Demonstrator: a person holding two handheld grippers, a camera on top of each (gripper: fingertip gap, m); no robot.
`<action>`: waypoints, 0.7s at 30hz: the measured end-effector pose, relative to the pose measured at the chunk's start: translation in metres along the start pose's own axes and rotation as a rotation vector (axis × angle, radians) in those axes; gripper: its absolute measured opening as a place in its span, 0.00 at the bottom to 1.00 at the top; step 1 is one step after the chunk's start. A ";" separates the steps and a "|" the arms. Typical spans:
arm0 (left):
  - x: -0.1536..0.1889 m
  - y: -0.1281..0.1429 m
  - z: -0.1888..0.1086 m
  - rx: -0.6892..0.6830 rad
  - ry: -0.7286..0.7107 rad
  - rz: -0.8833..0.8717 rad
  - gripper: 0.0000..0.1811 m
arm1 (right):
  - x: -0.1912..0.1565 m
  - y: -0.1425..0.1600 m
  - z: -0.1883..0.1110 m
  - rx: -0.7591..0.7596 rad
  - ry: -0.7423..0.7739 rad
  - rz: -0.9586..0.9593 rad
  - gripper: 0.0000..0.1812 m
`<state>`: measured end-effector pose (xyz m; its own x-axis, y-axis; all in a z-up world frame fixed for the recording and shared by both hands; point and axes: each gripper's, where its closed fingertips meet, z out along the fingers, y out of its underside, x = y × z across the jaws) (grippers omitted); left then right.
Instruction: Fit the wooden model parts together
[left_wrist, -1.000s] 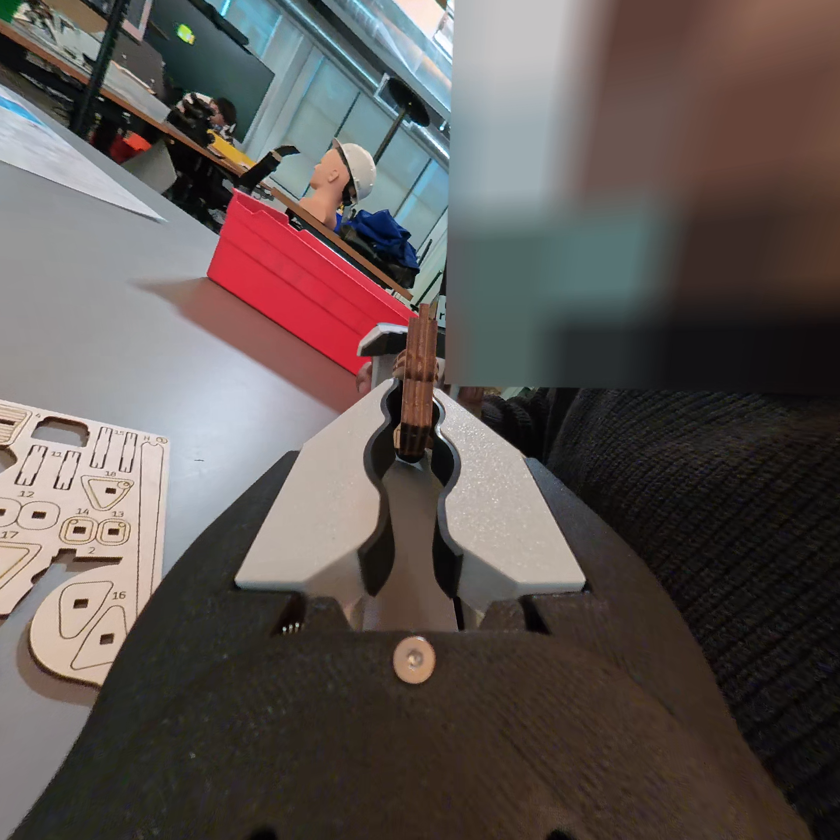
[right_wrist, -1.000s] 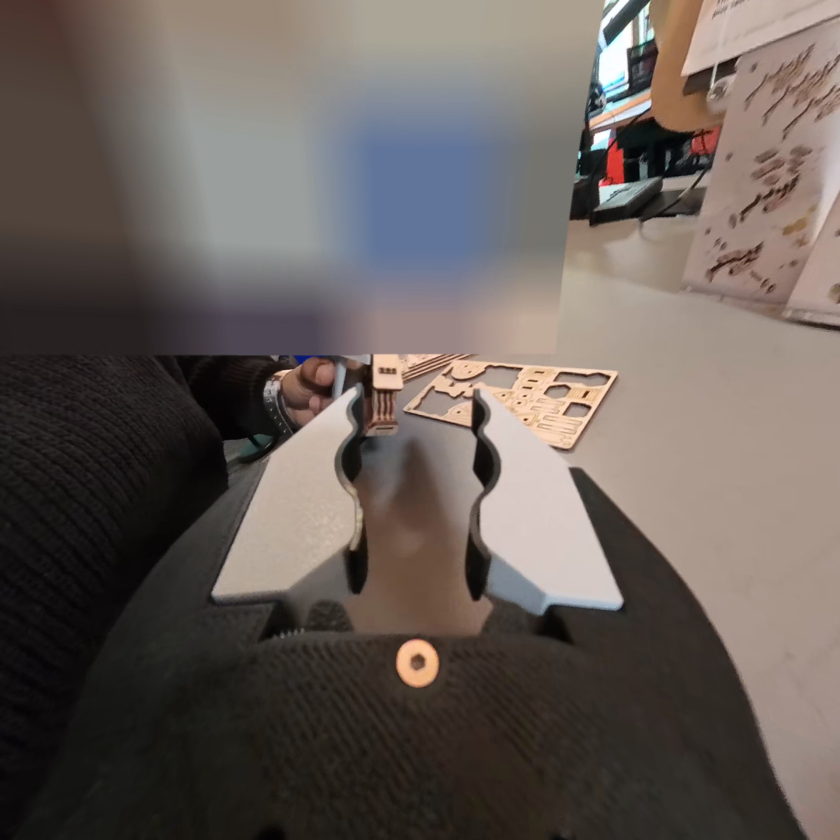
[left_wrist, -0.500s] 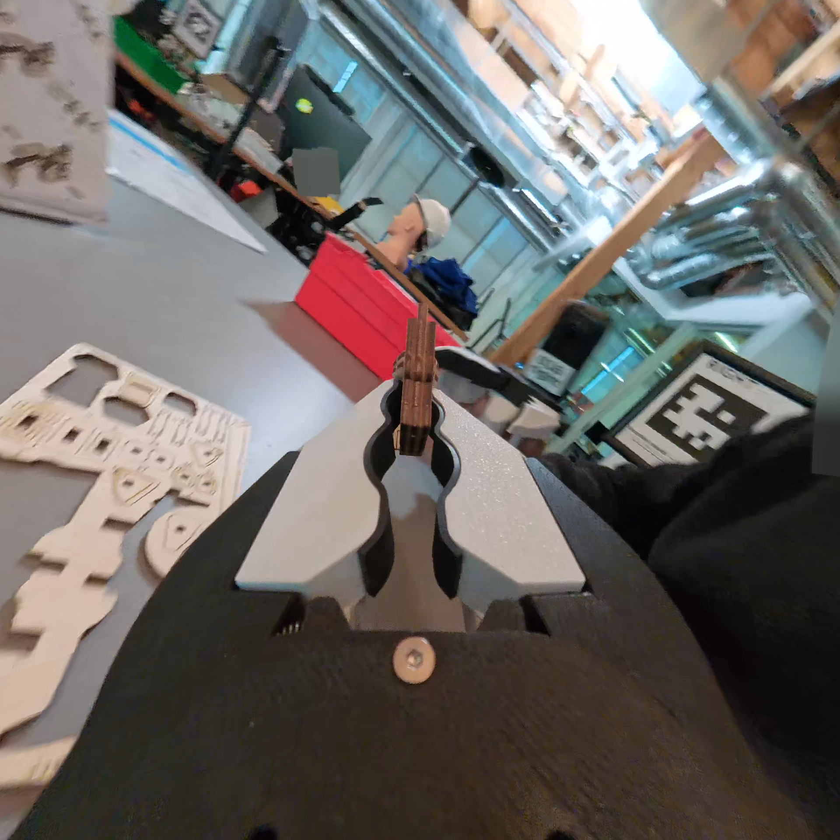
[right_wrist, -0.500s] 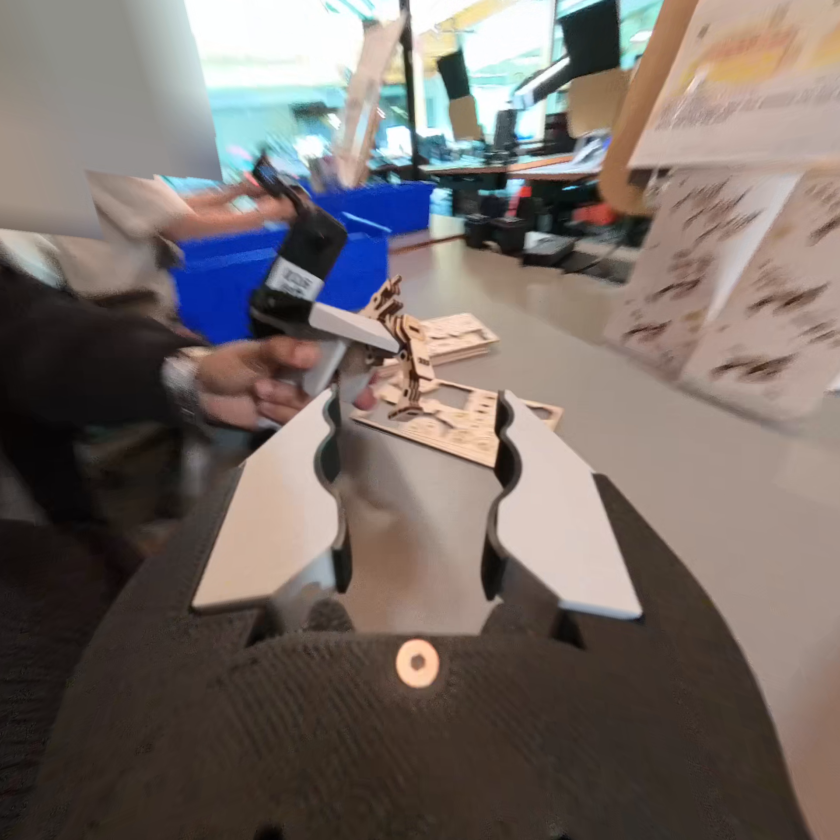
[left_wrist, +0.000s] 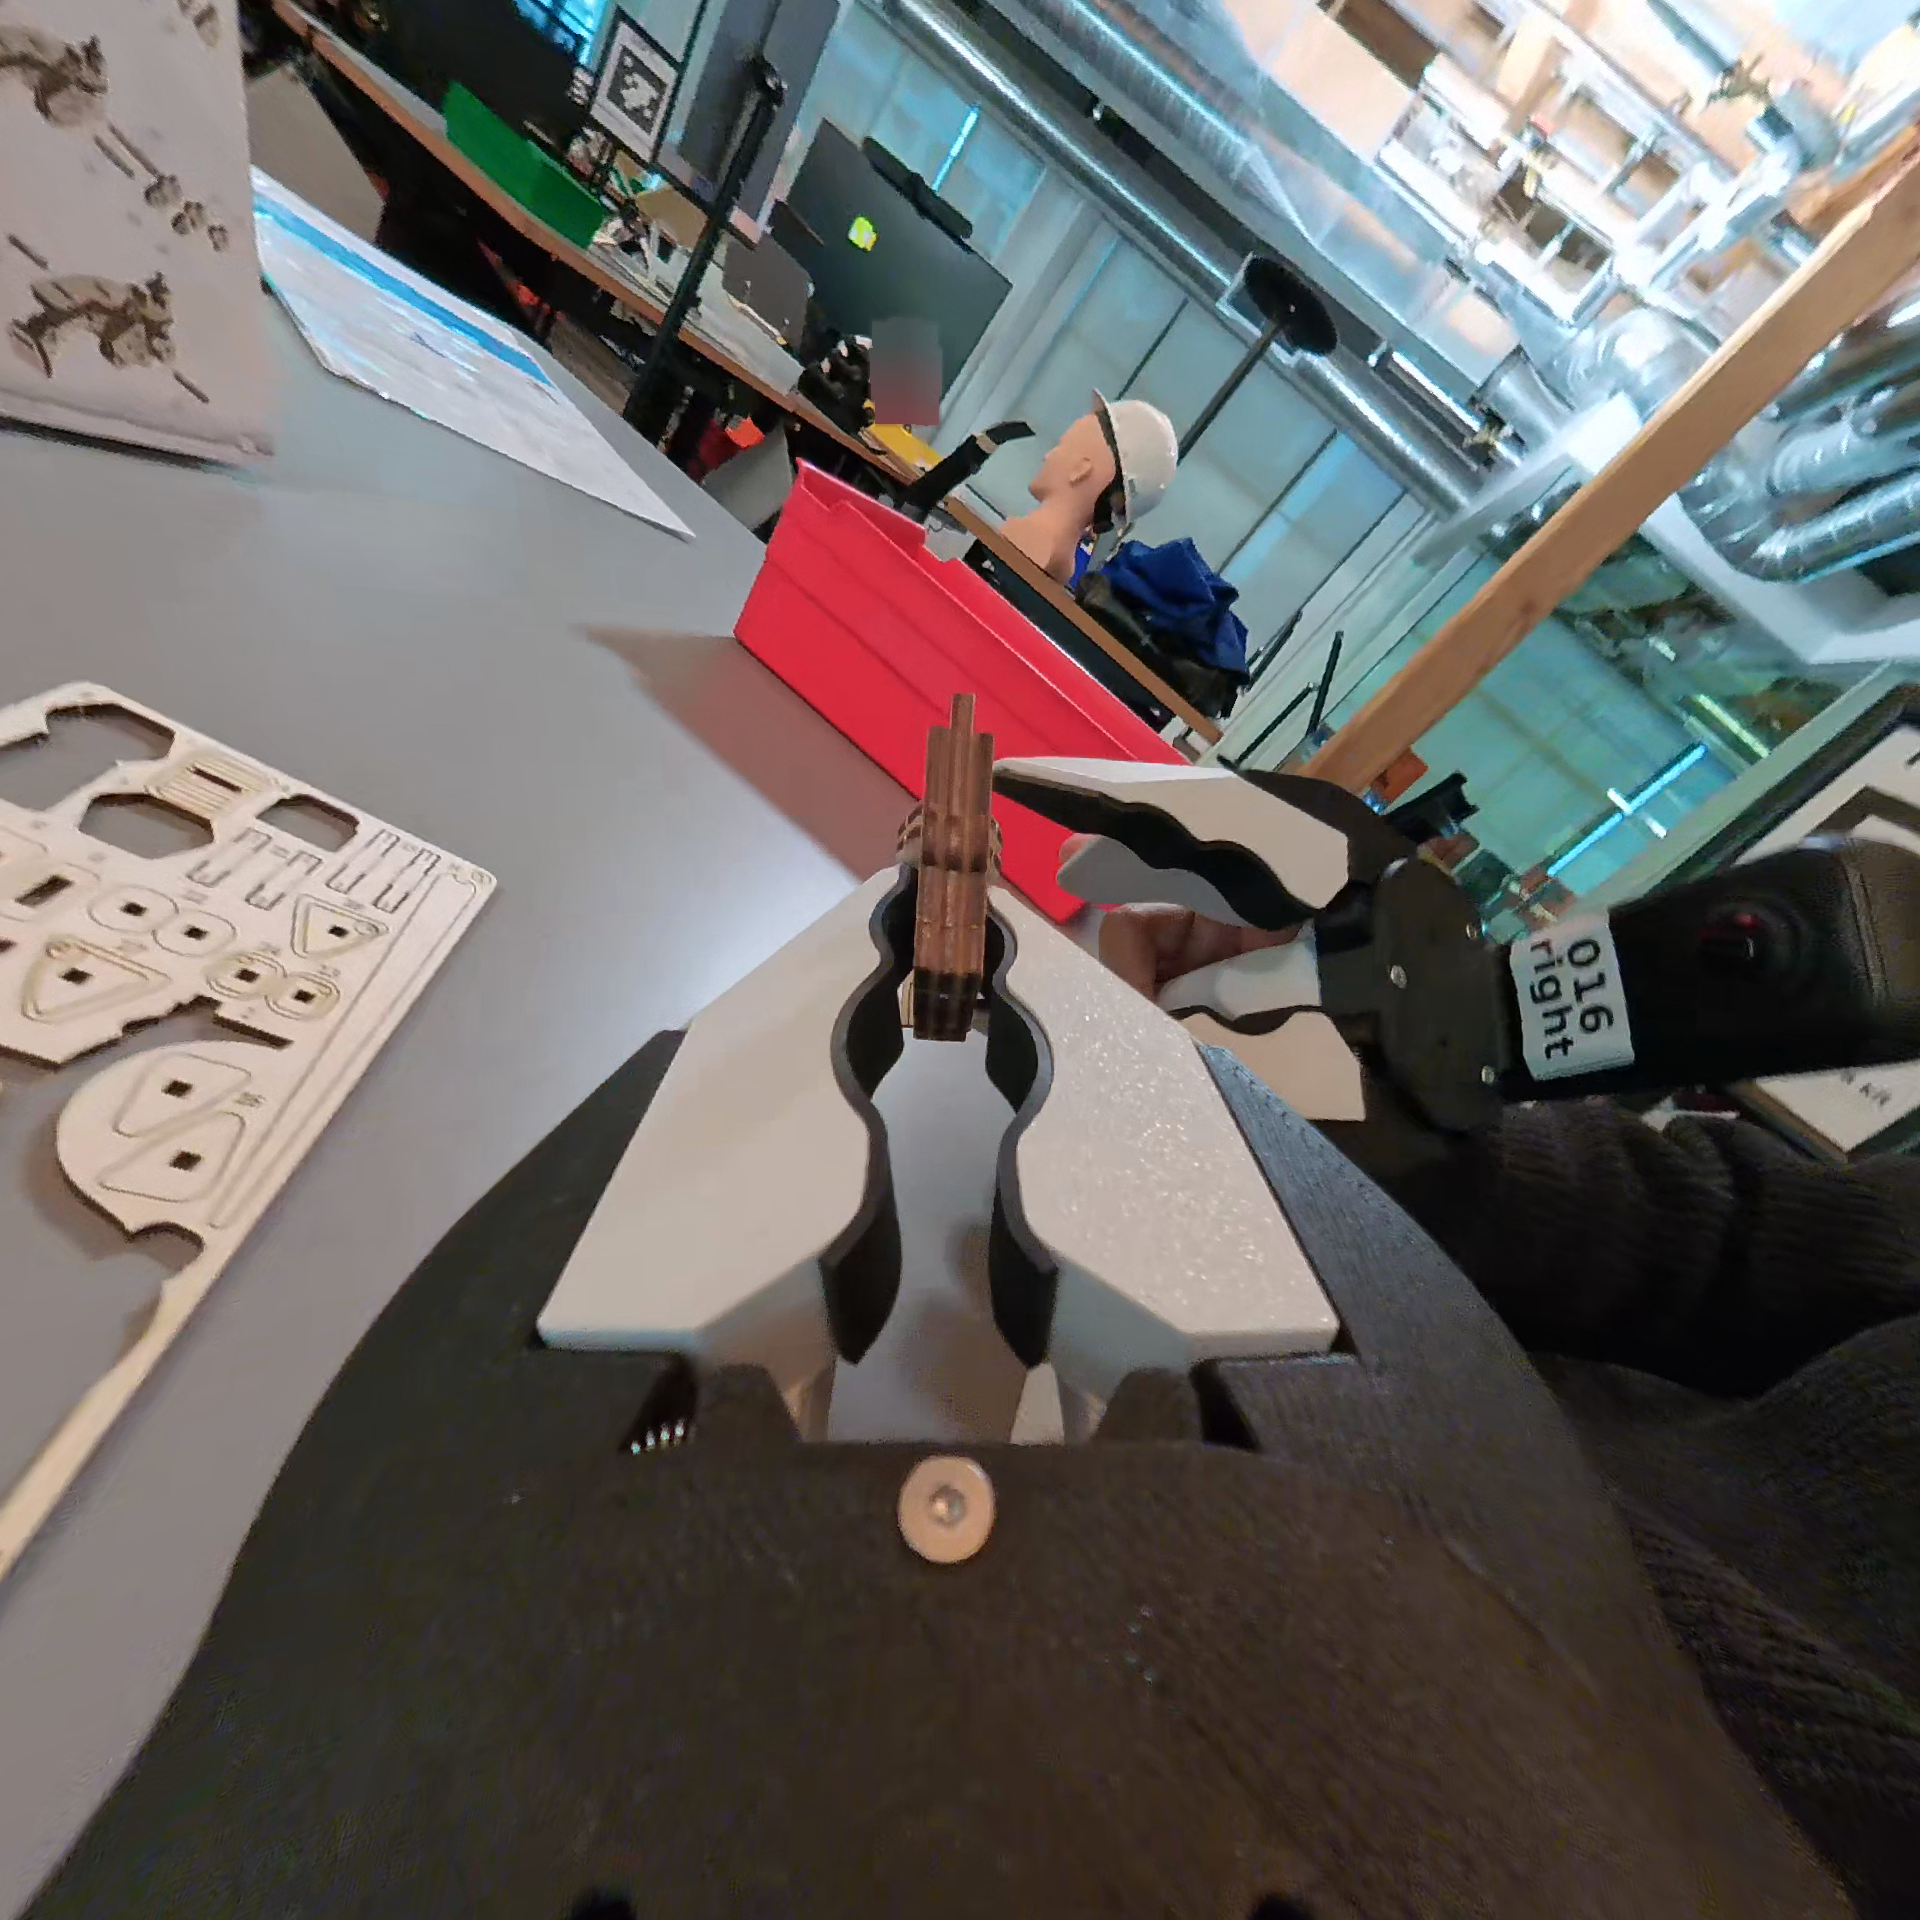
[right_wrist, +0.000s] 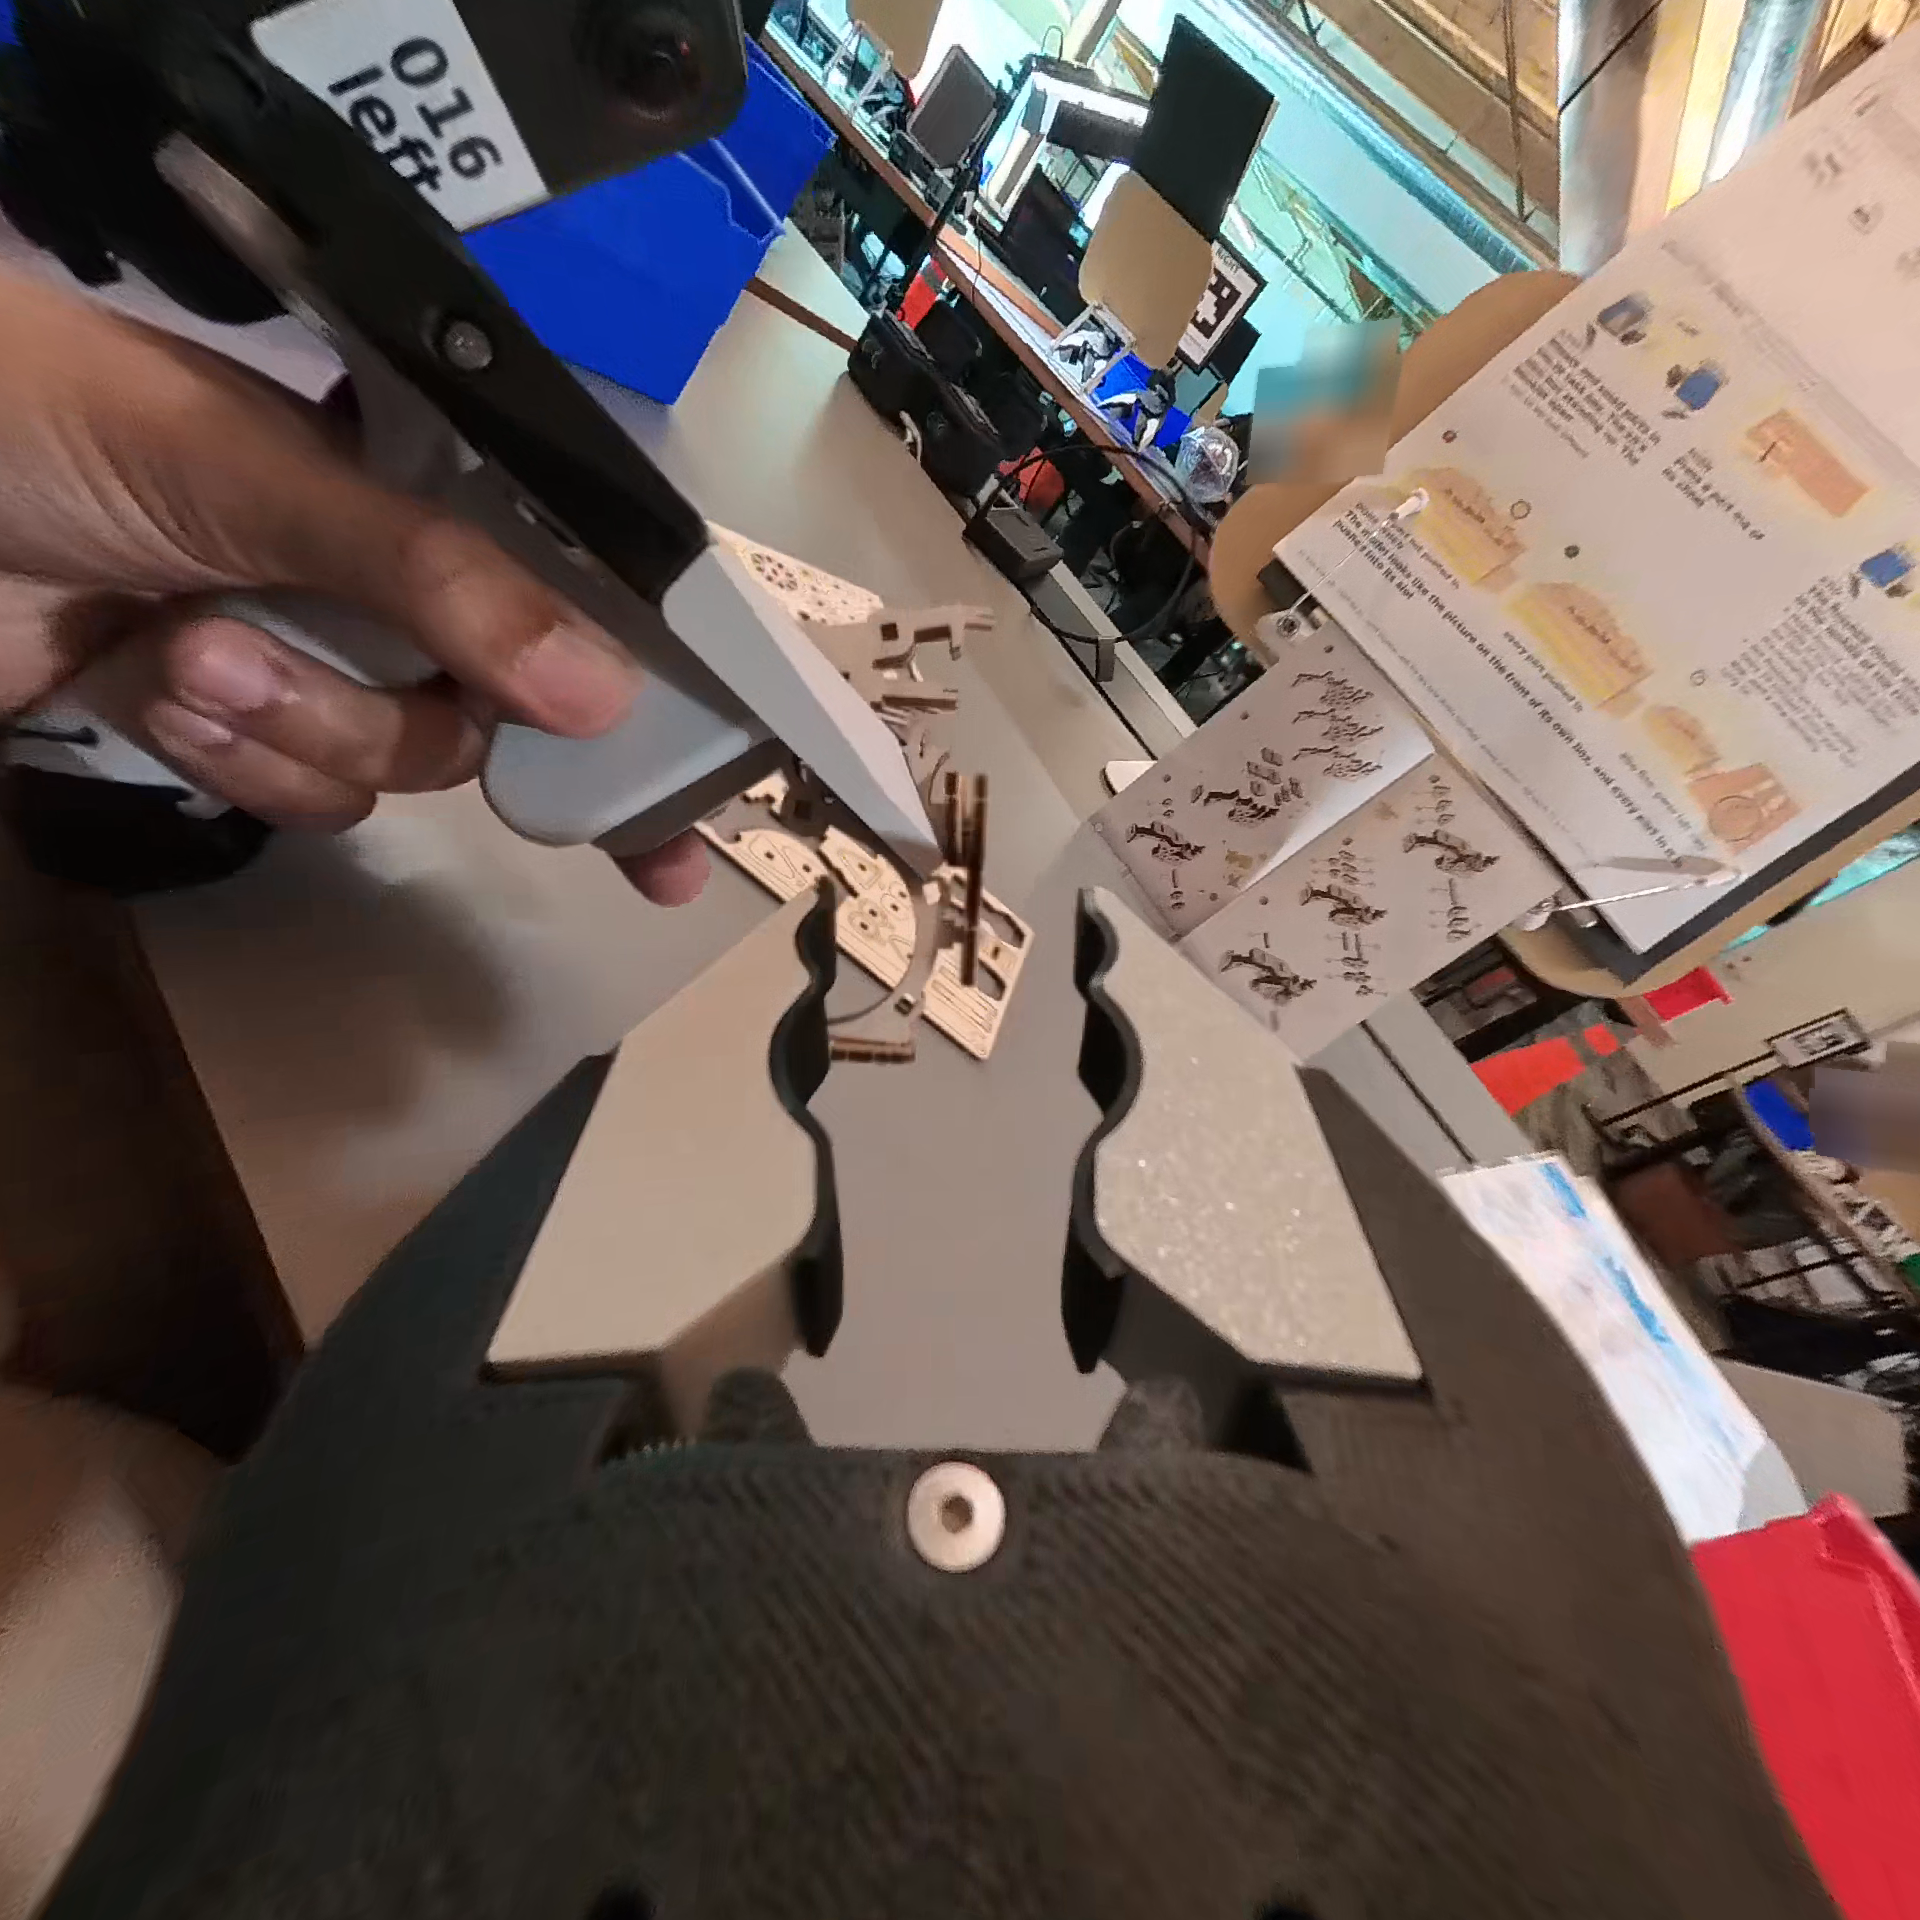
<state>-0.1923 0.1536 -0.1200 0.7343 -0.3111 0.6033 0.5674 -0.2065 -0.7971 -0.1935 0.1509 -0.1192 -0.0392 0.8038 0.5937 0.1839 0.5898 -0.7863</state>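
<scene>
the left tongs (left_wrist: 948, 940) are clamped on the wooden assembly (left_wrist: 951, 873), a small stack of thin brown layers that stands upright between the tips, edge toward the camera. i think it is held by its lower end so that the upper part stays free to receive another piece. it is lifted above the desk (left_wrist: 364, 623), not resting on it.

the right tongs (right_wrist: 951, 966) are apart and hold nothing. in the left wrist view they are just beside the assembly, on its right, with the tips near it; whether they touch it i cannot tell. probably they wait there to take the next part or to steady the stack.

to the left of the assembly, flat on the desk, lies the pale parts sheet (left_wrist: 187, 935) with many pieces still in it, so much of the fitting seems not yet done. behind the assembly stands a red bin (left_wrist: 894, 634). in the right wrist view an open instruction booklet (right_wrist: 1662, 540) is propped up beyond the assembly, likely so the person can read it while working.
</scene>
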 end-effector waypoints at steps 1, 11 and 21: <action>0.000 0.001 0.001 0.010 -0.005 -0.021 0.04 | 0.000 0.000 0.000 0.000 0.008 -0.033 0.24; -0.006 0.011 0.006 -0.024 0.013 -0.112 0.04 | -0.004 0.008 0.005 -0.009 0.055 -0.239 0.13; 0.006 0.012 0.010 -0.127 0.181 -0.096 0.22 | -0.001 0.015 0.007 0.015 -0.032 -0.081 0.11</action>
<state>-0.1769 0.1585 -0.1258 0.5942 -0.4434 0.6711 0.5713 -0.3547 -0.7402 -0.1973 0.1591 -0.1327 -0.0846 0.7556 0.6495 0.1644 0.6535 -0.7389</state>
